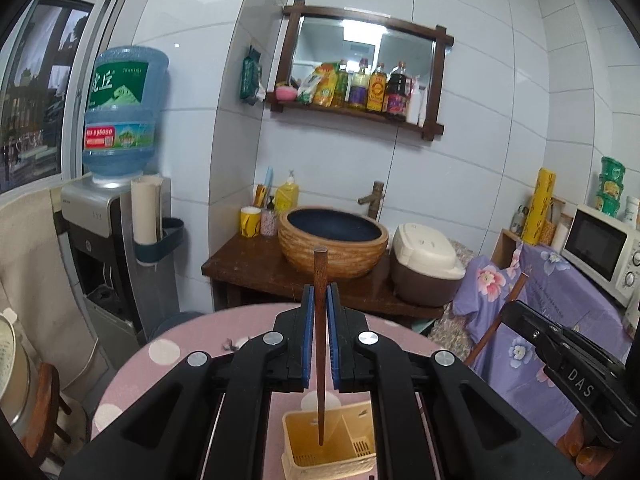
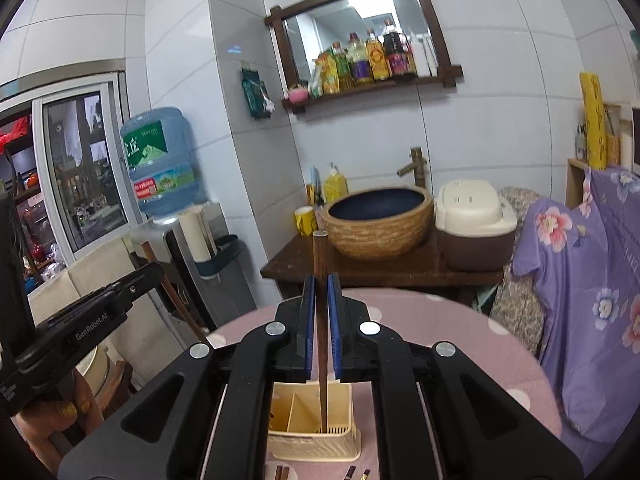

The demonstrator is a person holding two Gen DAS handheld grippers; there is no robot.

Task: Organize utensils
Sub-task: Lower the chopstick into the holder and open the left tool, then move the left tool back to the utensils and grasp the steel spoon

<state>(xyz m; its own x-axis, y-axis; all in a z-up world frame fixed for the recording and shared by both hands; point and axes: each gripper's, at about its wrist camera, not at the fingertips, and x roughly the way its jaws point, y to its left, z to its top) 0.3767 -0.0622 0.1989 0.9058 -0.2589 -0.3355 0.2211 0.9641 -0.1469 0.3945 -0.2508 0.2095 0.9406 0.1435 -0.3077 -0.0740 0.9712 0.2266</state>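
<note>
Each claw – left (image 1: 319, 300) and right (image 2: 321, 296) – is clamped on a dark wooden chopstick (image 1: 319, 320) (image 2: 321, 320) above the cream plastic utensil holder (image 1: 320, 460) on the pink dotted tabletop (image 1: 180, 344).

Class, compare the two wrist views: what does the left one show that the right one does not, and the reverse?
Left wrist only: a microwave at the right and green tubs stacked above it.

Right wrist only: utensil ends lying on the table below the caddy.

Both: each gripper, left and right, shut on a dark wooden chopstick, left's and right's, tip over the cream caddy; beyond, the basin, rice cooker and water jug.
</note>
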